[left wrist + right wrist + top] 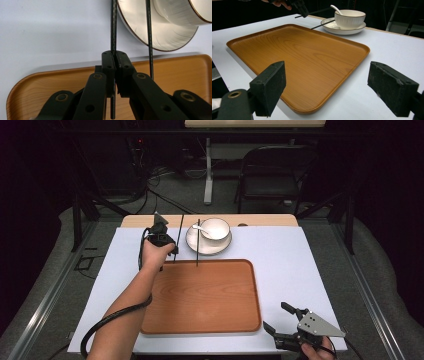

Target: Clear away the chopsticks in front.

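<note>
While clamped in left gripper (114,58) near its end, one black chopstick (181,232) hangs above table left of plate (192,242); second chopstick (198,242) leans on plate rim. Thin, stiff, light, likely slippery: grip mid-shaft. Right gripper (325,90) gaping, empty, beside tray (294,52).

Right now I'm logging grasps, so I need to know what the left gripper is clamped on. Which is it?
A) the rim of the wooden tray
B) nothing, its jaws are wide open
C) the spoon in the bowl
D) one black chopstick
D: in the left gripper view the left gripper has its jaws pressed together on one black chopstick, while the second chopstick lies free beside it, across the plate.
</note>
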A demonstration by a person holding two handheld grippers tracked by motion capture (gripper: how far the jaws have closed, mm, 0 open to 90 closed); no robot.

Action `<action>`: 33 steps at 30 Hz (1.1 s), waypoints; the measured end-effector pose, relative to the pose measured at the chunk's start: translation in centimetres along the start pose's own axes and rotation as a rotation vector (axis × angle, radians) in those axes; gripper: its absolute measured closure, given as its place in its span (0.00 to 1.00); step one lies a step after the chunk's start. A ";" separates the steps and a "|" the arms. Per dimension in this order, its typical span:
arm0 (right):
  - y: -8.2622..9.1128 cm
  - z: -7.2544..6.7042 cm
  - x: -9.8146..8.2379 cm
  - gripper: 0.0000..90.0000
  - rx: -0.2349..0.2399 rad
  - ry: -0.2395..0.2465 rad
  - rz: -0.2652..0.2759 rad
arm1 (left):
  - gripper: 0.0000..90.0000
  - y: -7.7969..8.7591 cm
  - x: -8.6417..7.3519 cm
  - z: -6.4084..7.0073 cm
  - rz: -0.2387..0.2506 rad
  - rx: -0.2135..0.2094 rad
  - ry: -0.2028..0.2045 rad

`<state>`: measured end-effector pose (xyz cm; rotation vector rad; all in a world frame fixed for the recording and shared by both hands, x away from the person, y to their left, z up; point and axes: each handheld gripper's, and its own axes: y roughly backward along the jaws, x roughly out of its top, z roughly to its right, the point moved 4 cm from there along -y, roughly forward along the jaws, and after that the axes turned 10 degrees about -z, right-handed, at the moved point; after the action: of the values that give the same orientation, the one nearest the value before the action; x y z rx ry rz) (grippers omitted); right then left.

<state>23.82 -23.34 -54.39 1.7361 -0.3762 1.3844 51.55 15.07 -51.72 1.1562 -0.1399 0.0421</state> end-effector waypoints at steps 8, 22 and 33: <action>0.0 0.0 0.0 0.16 -0.002 0.001 -0.001 | 0.96 0.8 -2.5 -1.6 0.027 -0.082 -0.027; -0.1 0.0 0.0 0.16 -0.003 -0.002 -0.005 | 0.96 0.8 -9.7 -2.1 -0.008 -0.093 -0.135; -0.1 0.0 0.0 0.16 -0.005 -0.005 -0.005 | 0.96 0.8 -14.9 -2.6 -0.037 -0.100 -0.136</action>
<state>23.89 -23.30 -54.40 1.7353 -0.3772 1.3749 36.92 18.34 -54.02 1.0613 -0.2388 -0.0754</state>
